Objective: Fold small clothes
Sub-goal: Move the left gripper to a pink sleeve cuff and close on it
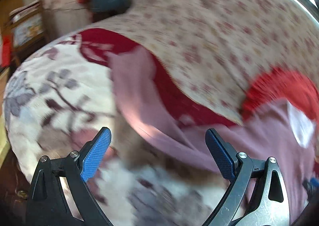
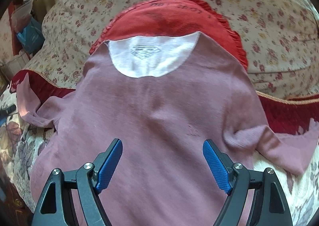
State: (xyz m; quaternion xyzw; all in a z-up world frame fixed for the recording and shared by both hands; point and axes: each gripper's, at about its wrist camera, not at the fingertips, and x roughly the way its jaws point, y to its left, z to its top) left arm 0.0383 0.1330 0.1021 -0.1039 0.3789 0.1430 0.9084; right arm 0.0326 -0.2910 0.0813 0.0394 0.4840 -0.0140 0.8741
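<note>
The right hand-held gripper [image 2: 162,163] hangs over the near, lower part of a small dusty-pink knit top [image 2: 159,110], its blue-padded jaws spread wide with nothing between them. The top lies spread flat on a bed covered by a cream blanket with grey and maroon flowers [image 2: 26,146], its white inner neck panel [image 2: 151,54] at the far end, resting on a red ribbed cushion [image 2: 169,21] with a floral cream pillow [image 2: 259,26] behind. One short sleeve [image 2: 279,146] spills out to the right, the other [image 2: 33,106] crumples to the left. The left hand-held gripper [image 1: 158,154], jaws likewise apart and empty, sits above the blanket beside the left sleeve [image 1: 139,90]; its view is blurred, so finer detail cannot be read. The garment looks laid out but not yet folded, so the first fold appears to be the step in hand. The next move likely calls for each gripper to close on a sleeve or side edge and carry it inward across the body, pinching only one layer so the blanket beneath does not come up too.
</note>
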